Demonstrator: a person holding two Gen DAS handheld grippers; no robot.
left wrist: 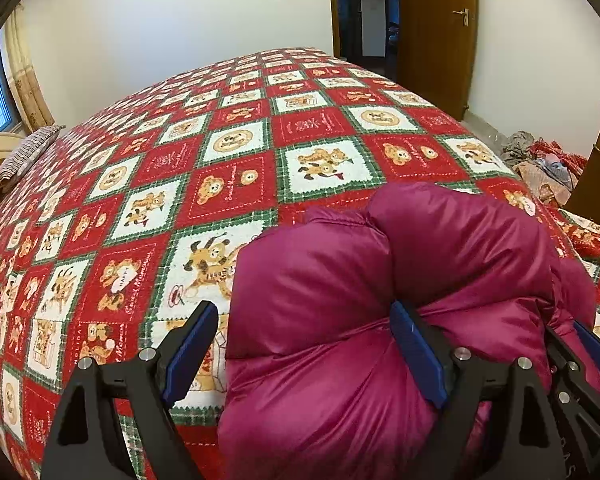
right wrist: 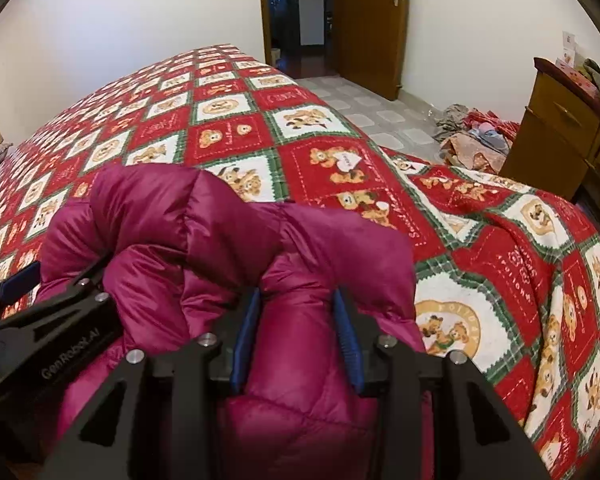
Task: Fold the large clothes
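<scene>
My right gripper [right wrist: 298, 336] clamps the magenta puffer jacket [right wrist: 228, 232] at lower centre — bunching it for a fold — while my left gripper [left wrist: 304, 348] gapes wide around its edge.

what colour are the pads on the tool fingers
Blue, on black fingers. They show best in the left wrist view.

One jacket [left wrist: 380, 280] lies on one bed [left wrist: 236, 128]. Two grippers, left [left wrist: 312, 354] and right [right wrist: 298, 336], meet over the bed. One pillow [left wrist: 22, 158], one door [right wrist: 370, 20], one dresser [right wrist: 560, 128] beside the bed.
</scene>
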